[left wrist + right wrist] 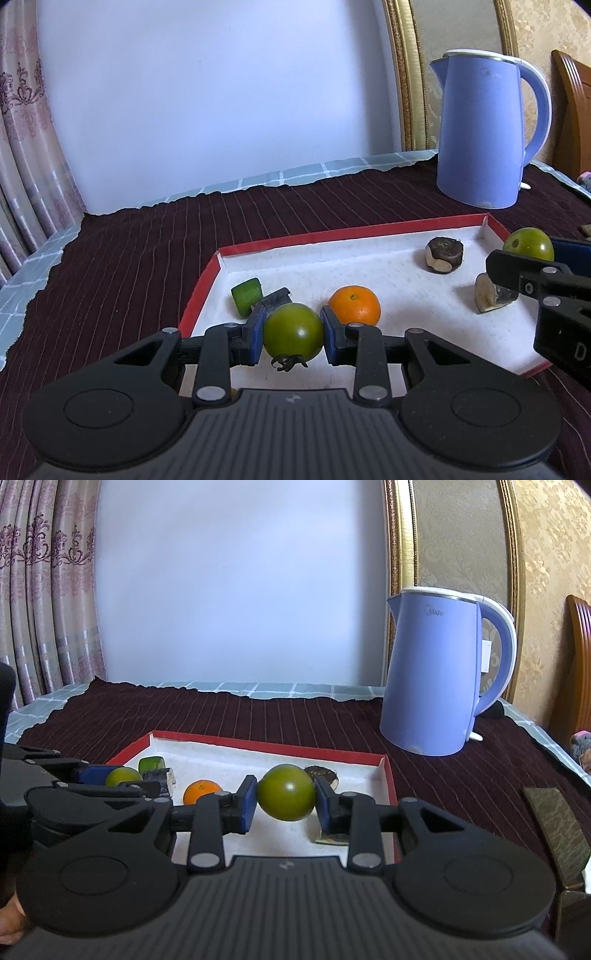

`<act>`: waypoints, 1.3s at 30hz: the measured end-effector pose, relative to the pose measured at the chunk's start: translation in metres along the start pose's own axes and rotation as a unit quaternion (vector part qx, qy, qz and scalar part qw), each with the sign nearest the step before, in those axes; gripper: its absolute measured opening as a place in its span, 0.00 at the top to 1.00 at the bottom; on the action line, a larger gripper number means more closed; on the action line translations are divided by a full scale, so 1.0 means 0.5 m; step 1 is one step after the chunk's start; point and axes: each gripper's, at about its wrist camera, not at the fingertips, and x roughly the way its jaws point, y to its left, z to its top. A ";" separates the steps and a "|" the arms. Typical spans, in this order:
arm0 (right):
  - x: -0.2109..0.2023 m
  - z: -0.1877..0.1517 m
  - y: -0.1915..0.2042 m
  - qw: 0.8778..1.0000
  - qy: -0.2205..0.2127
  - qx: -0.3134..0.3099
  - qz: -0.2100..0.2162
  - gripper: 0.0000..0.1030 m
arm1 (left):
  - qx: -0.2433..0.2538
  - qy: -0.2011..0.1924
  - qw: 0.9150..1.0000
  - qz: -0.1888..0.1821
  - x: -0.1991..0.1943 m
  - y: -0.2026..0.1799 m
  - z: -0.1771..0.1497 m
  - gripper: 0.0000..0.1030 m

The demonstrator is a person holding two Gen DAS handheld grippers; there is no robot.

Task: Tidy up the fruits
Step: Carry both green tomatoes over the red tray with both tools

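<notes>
My left gripper is shut on a green tomato with its stalk down, over the near left part of the red-rimmed white tray. My right gripper is shut on a second green tomato above the tray's right part; this tomato also shows in the left wrist view. In the tray lie an orange, a green cucumber piece, a dark chunk beside it, and two dark-skinned cut pieces.
A blue electric kettle stands behind the tray on the dark striped cloth. A box with a patterned dark lid sits at the right. Curtains hang at the left, and a white wall lies behind.
</notes>
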 end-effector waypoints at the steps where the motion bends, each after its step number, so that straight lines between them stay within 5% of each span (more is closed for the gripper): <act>1: 0.003 0.003 -0.002 1.000 0.000 0.000 0.000 0.70 | 0.001 0.001 1.000 0.001 0.003 -0.001 0.001 0.70; 39: 0.110 0.026 -0.041 0.999 0.013 0.030 -0.024 0.70 | -0.008 0.010 1.000 0.020 0.081 -0.012 0.039 0.70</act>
